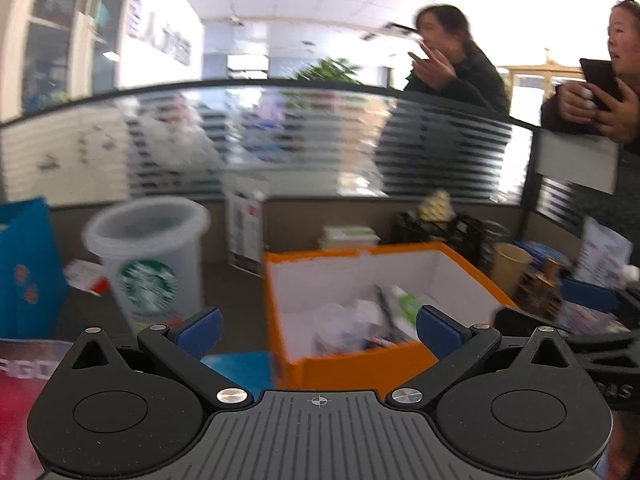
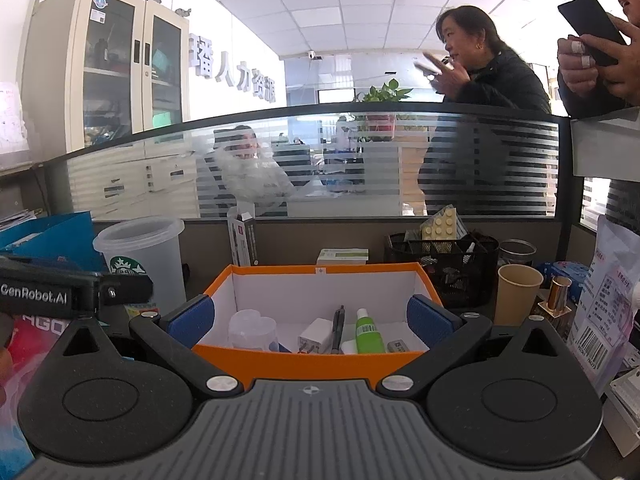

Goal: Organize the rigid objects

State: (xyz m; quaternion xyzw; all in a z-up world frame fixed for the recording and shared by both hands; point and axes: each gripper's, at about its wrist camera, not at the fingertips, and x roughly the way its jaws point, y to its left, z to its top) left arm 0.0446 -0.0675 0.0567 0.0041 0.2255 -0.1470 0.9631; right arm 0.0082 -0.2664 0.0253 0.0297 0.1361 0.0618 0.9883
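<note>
starbucks cup (image 2: 138,256) left of orange box (image 2: 320,360); both the left gripper (image 1: 318,328) and the right gripper (image 2: 310,320) gape empty before it.

The left gripper (image 1: 318,330) holds its blue-padded fingers (image 1: 200,330) spread wide with nothing between them, above a desk. Ahead, slightly right, sits an orange box (image 1: 276,304) with blurred small items inside, and a translucent plastic cup (image 1: 148,260) stands upright to its left.
</note>
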